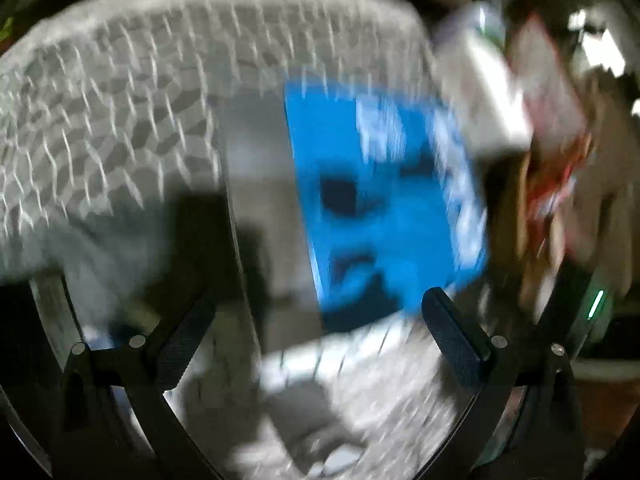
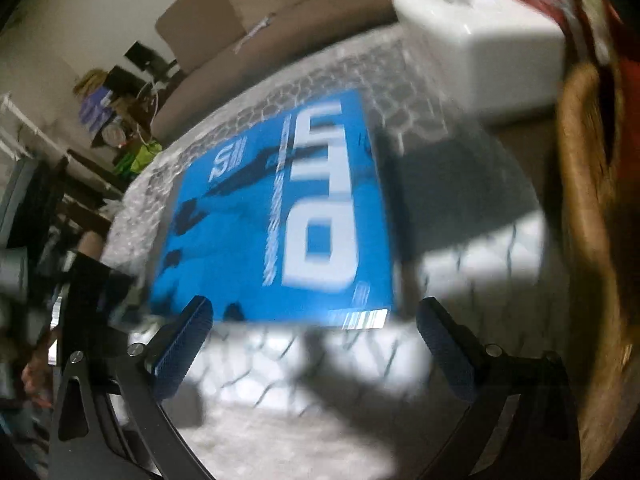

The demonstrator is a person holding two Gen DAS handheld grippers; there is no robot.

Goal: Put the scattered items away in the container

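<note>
Lying flat on a patterned white cloth (image 2: 460,264), blue box (image 2: 276,216); both grippers, left (image 1: 316,344) & right (image 2: 316,340), spread wide, empty. Possibly a woven basket (image 2: 588,184) at right, blurred.

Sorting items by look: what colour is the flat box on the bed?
Bright blue with big white lettering; the box shows best in the right wrist view.

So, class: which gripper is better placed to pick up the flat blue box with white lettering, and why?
Probably the right gripper: jaws open, the flat blue box centred just beyond its fingertips. In the left gripper's blurrier view the box sits off-centre.
</note>
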